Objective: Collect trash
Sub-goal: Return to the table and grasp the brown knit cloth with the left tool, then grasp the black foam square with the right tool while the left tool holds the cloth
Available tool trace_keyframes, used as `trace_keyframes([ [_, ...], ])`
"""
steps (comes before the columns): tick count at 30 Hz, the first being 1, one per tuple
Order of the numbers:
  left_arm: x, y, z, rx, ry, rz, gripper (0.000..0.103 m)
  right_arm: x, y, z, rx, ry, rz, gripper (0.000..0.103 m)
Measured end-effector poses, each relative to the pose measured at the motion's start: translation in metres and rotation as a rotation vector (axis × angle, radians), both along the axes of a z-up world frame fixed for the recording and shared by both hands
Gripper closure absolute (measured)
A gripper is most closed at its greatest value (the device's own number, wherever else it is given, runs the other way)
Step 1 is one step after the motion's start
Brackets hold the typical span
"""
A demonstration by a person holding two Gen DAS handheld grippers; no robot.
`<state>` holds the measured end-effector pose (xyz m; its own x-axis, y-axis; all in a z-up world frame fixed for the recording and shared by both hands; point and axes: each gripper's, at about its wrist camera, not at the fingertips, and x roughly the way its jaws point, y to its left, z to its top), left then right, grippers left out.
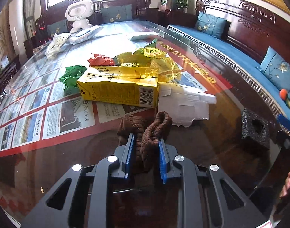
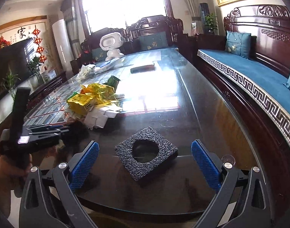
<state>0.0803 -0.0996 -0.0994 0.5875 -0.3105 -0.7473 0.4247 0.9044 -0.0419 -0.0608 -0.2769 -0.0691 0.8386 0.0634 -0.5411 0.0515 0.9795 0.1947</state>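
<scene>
My left gripper (image 1: 146, 142) is shut on a brown knitted cloth (image 1: 154, 131) that lies bunched on the glass table. Just beyond it lie a yellow carton (image 1: 118, 89), a torn white cardboard box (image 1: 184, 104), yellow cellophane wrappers (image 1: 154, 57), a green crumpled wrapper (image 1: 72, 76) and a red one (image 1: 100, 59). My right gripper (image 2: 145, 148) is open with its blue pads on either side of a black foam square with a round hole (image 2: 146, 150), which also shows in the left wrist view (image 1: 256, 131). The left gripper shows at the left of the right wrist view (image 2: 48, 131).
A white toy robot (image 2: 111, 44) stands at the table's far end, with white plastic bags (image 1: 56, 44) and a dark flat case (image 2: 143, 68) nearby. A wooden sofa with blue cushions (image 2: 249, 70) runs along the table's right edge. A TV (image 2: 10, 64) is at left.
</scene>
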Motion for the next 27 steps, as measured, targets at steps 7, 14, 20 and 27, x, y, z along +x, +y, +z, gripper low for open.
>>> trace_keyframes([
  [7, -0.011, 0.005, 0.008, -0.046, -0.006, -0.018, 0.081, 0.005, -0.008, -0.002, -0.003, 0.005, 0.001, 0.008],
  [14, -0.021, 0.003, 0.015, -0.064, -0.018, -0.052, 0.081, 0.03, -0.017, -0.012, -0.07, 0.079, -0.005, 0.025],
  [20, -0.024, 0.003, 0.019, -0.081, -0.02, -0.063, 0.081, 0.048, -0.024, -0.019, -0.109, 0.15, 0.029, 0.041],
  [27, -0.03, 0.005, 0.022, -0.101, -0.022, -0.077, 0.081, 0.049, -0.016, -0.018, -0.164, 0.164, 0.083, 0.075],
])
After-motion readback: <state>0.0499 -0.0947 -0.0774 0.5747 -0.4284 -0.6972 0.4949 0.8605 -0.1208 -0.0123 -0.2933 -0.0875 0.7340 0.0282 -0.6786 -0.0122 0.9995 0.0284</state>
